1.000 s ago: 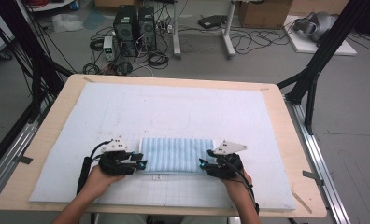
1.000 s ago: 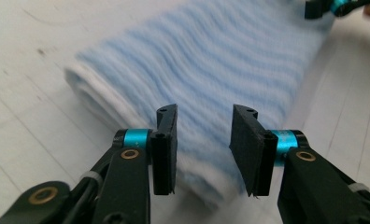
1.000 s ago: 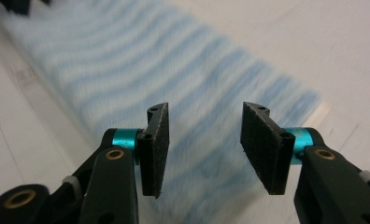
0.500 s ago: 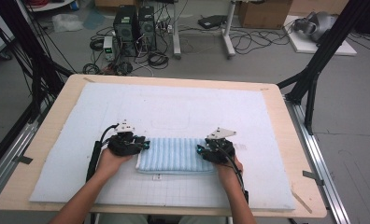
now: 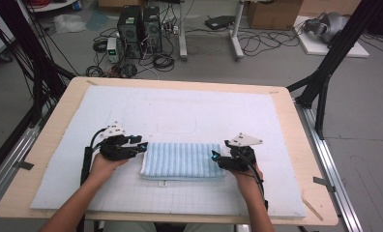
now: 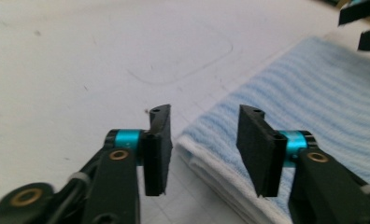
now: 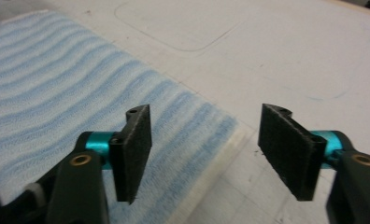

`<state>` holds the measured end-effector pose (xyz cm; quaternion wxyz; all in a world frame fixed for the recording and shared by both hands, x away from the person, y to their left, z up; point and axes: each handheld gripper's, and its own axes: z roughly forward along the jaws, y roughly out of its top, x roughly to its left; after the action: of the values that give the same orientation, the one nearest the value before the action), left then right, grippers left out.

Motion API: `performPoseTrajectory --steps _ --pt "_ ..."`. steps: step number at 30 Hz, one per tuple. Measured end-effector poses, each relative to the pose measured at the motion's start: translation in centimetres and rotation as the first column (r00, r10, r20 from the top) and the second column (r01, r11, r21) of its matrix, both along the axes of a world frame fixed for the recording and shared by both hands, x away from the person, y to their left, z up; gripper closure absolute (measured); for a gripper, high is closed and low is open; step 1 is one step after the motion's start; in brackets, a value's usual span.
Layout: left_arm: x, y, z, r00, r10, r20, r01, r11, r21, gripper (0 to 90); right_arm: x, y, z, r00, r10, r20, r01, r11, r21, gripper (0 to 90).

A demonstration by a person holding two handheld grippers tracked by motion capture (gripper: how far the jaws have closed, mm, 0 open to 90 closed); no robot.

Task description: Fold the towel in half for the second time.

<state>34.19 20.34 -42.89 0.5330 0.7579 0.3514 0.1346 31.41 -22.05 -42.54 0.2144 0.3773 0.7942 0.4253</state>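
The folded blue-striped towel (image 5: 182,160) lies flat on the white foam mat (image 5: 180,116) covering the surface, toward the person's side of it, with a small tag poking out at its near edge. Compared with a second ago it looks narrower front to back and sits a little farther up the mat, so a fold appears to have just been laid over. Both tools have just been opening, and nothing is between the jaws of either one now.

The left tool (image 5: 142,146) sits at the towel's left end, at its far corner; in the left gripper view its jaws (image 6: 204,144) are spread, with the towel's layered white-edged corner (image 6: 286,135) lying on the mat just beyond and below the gap, not pinched. The right tool (image 5: 213,155) sits at the towel's right end; in the right gripper view its jaws (image 7: 206,151) stand wide apart over the towel's edge (image 7: 80,93), one pad above the cloth, the other above bare mat.

I judge the fold released and complete; any further fold would need a fresh grip.
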Motion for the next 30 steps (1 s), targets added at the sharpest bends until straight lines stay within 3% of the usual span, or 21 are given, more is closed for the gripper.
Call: performPoseTrajectory --steps 2,4,8,10,13,17,24,30 --pt "-0.3 0.9 0.4 0.9993 0.019 0.032 -0.016 0.9977 -0.066 41.6 -0.3 -0.5 0.4 0.9996 -0.005 0.029 0.005 0.9999 0.012 27.1" --pt "-0.4 1.6 0.7 0.9994 0.012 0.031 -0.009 0.9939 -0.11 36.1 -0.8 -0.8 0.8 0.9981 -0.025 0.056 0.024 0.9996 0.017 20.7" --pt "-1.0 2.4 1.0 0.9966 0.056 0.061 -0.048 0.9913 -0.122 22.9 -1.4 -1.7 1.2 0.9948 -0.052 0.088 0.051 0.9985 0.02 11.5" --pt "-1.3 2.7 1.1 0.9934 0.081 0.081 -0.072 0.9917 -0.106 16.6 -1.9 -2.2 1.2 0.9943 -0.057 0.09 0.055 0.9982 0.024 11.5" --pt "-1.6 2.8 1.0 0.9901 0.097 0.102 -0.087 0.9918 -0.094 16.7 -2.3 -2.9 1.3 0.9932 -0.061 0.099 0.061 0.9981 0.006 11.5" --pt "-2.1 3.0 1.1 0.9844 0.112 0.135 -0.1 0.9903 -0.096 17.0 -2.7 -3.8 1.3 0.9926 -0.073 0.098 0.071 0.9973 0.019 11.5" --pt "-2.4 3.1 0.9 0.9818 0.124 0.143 -0.112 0.9895 -0.092 17.2 -2.5 -4.9 1.2 0.9906 -0.104 0.089 0.102 0.9945 0.026 11.4" --pt "-2.7 3.2 0.8 0.9814 0.12 0.15 -0.106 0.9898 -0.095 17.7 -2.8 -5.1 1.7 0.987 -0.12 0.107 0.117 0.9926 0.03 11.5"
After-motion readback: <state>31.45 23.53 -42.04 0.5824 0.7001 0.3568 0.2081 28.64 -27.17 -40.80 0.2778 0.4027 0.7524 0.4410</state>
